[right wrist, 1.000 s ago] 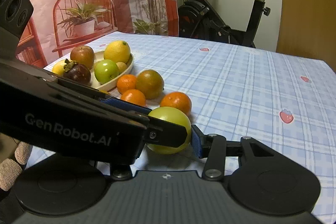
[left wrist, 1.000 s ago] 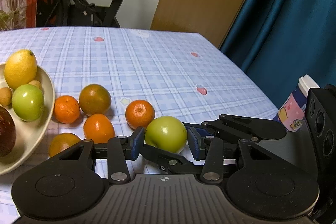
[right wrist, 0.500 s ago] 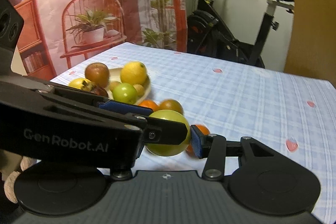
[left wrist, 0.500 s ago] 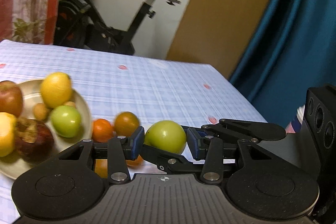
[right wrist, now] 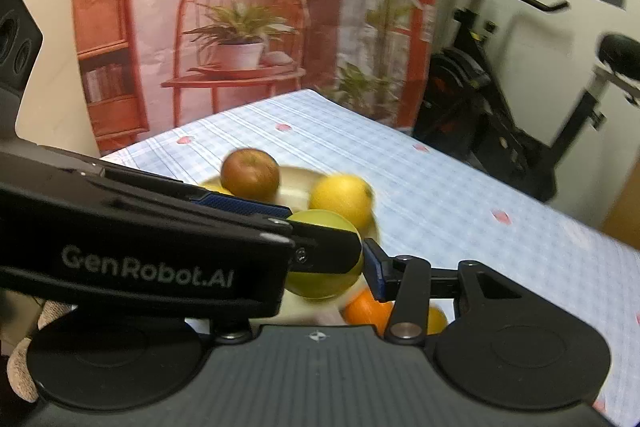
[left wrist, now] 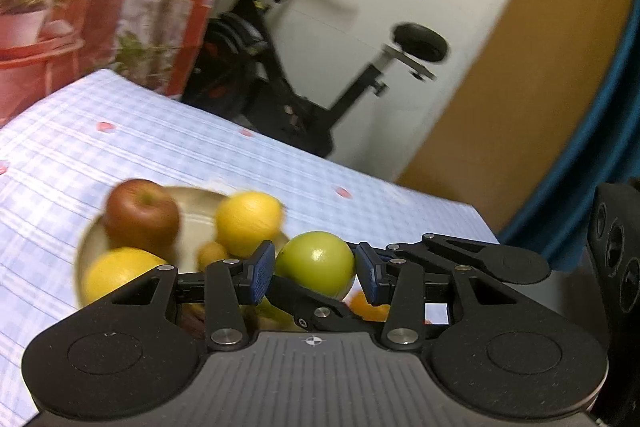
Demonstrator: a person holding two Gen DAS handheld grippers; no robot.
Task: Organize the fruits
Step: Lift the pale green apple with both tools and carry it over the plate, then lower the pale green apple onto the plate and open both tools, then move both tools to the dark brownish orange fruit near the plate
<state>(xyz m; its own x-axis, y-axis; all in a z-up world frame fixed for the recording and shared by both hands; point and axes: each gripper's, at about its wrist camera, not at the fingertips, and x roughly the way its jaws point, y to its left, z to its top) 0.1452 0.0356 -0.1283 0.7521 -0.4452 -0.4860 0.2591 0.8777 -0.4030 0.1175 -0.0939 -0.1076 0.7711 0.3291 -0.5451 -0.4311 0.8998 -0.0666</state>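
Note:
A green apple (left wrist: 316, 263) sits between the blue pads of both grippers at once, lifted off the table. My left gripper (left wrist: 315, 271) is shut on it. My right gripper (right wrist: 326, 259) is also shut on the same green apple (right wrist: 325, 255); the left gripper's body crosses in front of its left finger. Beyond them a beige plate (left wrist: 188, 203) holds a red apple (left wrist: 141, 213), a lemon (left wrist: 249, 217), another yellow fruit (left wrist: 118, 277) and a small brown fruit (left wrist: 213, 254). An orange (right wrist: 366, 309) lies on the table below the grippers.
The table wears a blue checked cloth (left wrist: 80, 163) with strawberry prints. An exercise bike (left wrist: 320, 95) stands behind the table's far edge. A printed backdrop with plants (right wrist: 240, 27) hangs behind the table's left side. A blue curtain (left wrist: 616, 131) hangs to the right.
Both grippers have lifted the green apple and swung left toward the plate. The plate now sits straight ahead, and the oranges have dropped below the grippers.

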